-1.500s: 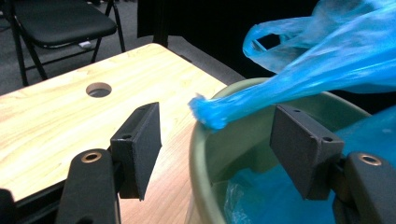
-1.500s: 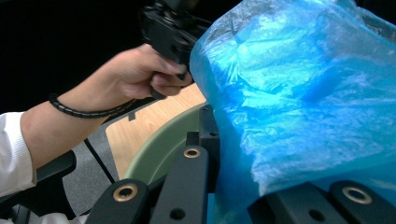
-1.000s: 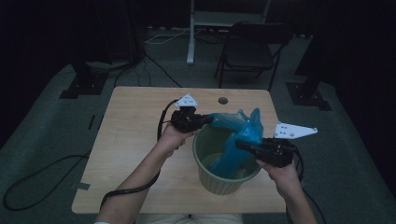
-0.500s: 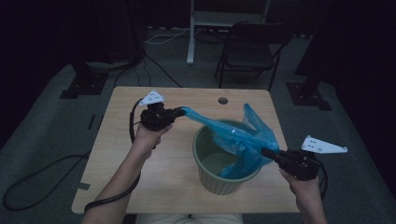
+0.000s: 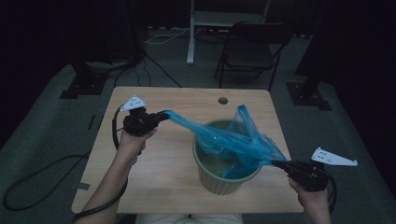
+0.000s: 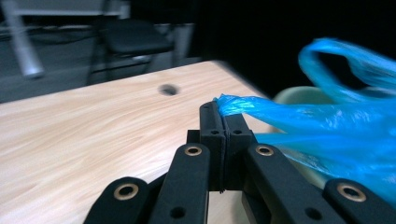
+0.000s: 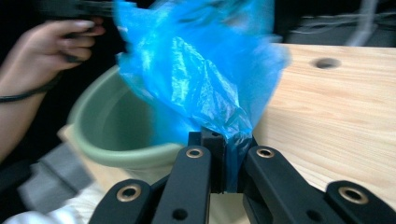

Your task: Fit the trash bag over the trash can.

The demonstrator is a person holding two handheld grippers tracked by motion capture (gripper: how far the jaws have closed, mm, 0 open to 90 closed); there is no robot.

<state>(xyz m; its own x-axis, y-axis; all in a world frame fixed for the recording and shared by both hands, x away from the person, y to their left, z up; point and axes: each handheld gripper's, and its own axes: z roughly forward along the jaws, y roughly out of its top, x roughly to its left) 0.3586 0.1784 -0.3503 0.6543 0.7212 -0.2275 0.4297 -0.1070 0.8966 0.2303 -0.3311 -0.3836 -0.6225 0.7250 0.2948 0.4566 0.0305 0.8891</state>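
Black-jawed, the left tool [image 5: 161, 115] and the right tool [image 5: 279, 164] are each clamped on an edge of one blue plastic bag [image 5: 233, 140], stretched between them over one green bin [image 5: 219, 179] standing near the right of the wooden counter [image 5: 159, 172].

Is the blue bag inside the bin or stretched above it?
Stretched above: the bag spans between both claws, over the bin.

blue bag [image 5: 233, 140]; green bin [image 5: 224, 179]; light wood table [image 5: 159, 168]; black fingers [image 6: 219, 126]
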